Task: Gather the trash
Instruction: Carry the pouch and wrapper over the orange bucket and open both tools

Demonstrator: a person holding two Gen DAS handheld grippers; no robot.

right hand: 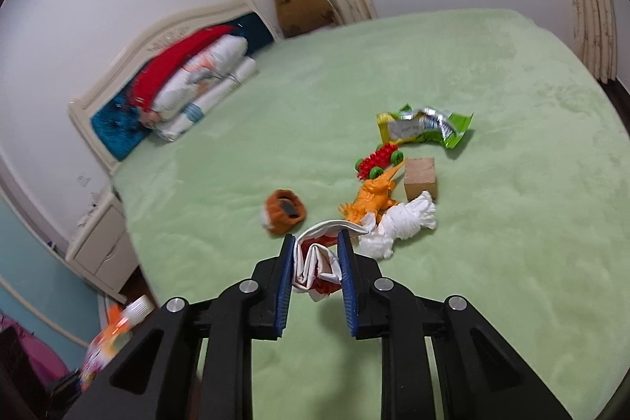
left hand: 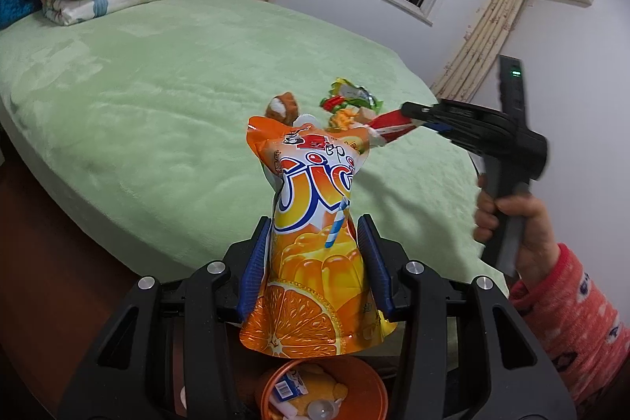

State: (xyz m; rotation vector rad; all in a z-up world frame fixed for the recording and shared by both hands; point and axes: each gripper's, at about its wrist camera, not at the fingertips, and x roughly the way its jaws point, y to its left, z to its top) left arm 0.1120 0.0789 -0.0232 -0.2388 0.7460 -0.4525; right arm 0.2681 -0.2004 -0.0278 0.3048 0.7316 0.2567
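Note:
My left gripper (left hand: 315, 223) is shut on an orange jelly-drink pouch (left hand: 315, 262), which stands upright between the blue pads, above an orange bin (left hand: 372, 386). The bin holds several bits of trash. My right gripper (right hand: 317, 243) is shut on a crumpled red-and-white wrapper (right hand: 315, 264), held just above the green bed. In the left wrist view the same wrapper (left hand: 390, 126) sticks out of the right gripper (left hand: 409, 115), behind the pouch's top. A green snack wrapper (right hand: 425, 126) and a crumpled white tissue (right hand: 401, 223) lie on the bed beyond the right gripper.
An orange toy dinosaur (right hand: 370, 201), a wooden block (right hand: 420, 178), a red-and-green toy (right hand: 378, 160) and a small brown plush (right hand: 283, 209) lie among the trash. Folded quilts (right hand: 197, 81) sit by the headboard. A white nightstand (right hand: 102, 247) stands left of the bed.

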